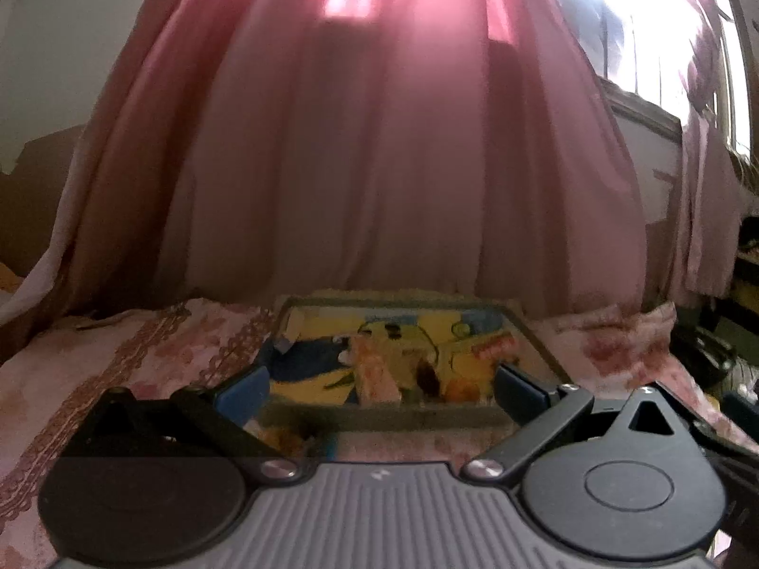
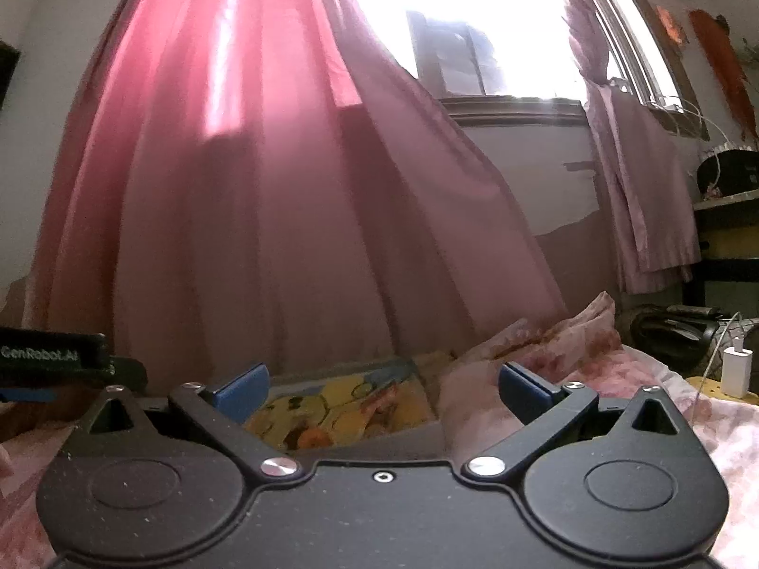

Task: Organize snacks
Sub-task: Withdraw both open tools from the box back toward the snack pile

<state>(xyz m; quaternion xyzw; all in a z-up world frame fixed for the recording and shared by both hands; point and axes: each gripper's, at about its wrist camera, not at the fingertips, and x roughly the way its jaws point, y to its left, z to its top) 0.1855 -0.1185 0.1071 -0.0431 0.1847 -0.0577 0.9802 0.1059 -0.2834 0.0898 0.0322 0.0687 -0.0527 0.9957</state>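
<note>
Yellow-and-blue cartoon print is covering the shallow tray (image 1: 536, 336) sitting on the pink floral bedspread (image 1: 142, 355), just ahead of both grippers. Snack packets (image 1: 374, 370) inside are blurring into orange blobs; labels unreadable. Left gripper (image 1: 382, 386) is hanging wide apart, empty. Right gripper (image 2: 384, 386) likewise, its body cutting off the tray's near edge. "GenRobot.AI" is showing on the black strap (image 2: 47, 355) at left.

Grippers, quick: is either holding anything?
Left gripper: open, holding nothing, facing the tray.
Right gripper: open, holding nothing.
</note>
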